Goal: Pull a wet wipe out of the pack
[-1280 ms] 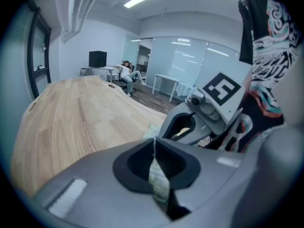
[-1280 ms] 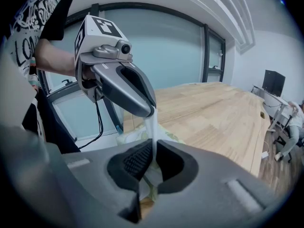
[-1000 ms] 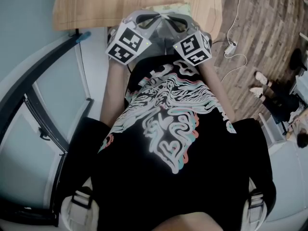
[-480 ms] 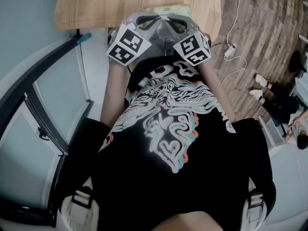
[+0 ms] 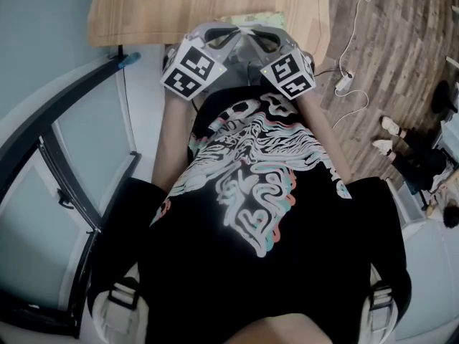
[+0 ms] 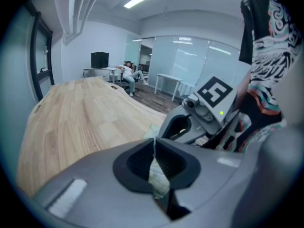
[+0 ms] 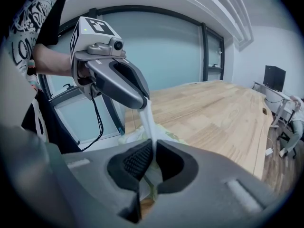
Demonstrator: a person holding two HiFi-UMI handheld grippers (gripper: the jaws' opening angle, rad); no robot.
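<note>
The pale green wipe pack (image 5: 262, 18) lies at the near edge of the wooden table (image 5: 179, 6), mostly hidden under both grippers. In the right gripper view, my left gripper (image 7: 144, 103) is shut on the top of a white wet wipe (image 7: 149, 125), which stretches down from it. The wipe's lower end runs into the closed jaws of my right gripper (image 7: 153, 159), with the pack (image 7: 167, 136) just under them. My left gripper (image 6: 154, 148) shows pale material pinched between its jaws, and the right gripper (image 6: 166, 129) is close in front. The two tips meet over the pack (image 5: 242, 27).
The tabletop (image 6: 80, 122) stretches away bare beyond the pack. A glass partition with a black frame (image 5: 64, 163) stands on the left of the person's body. White cables and a plug (image 5: 344, 74) lie on the plank floor at the right.
</note>
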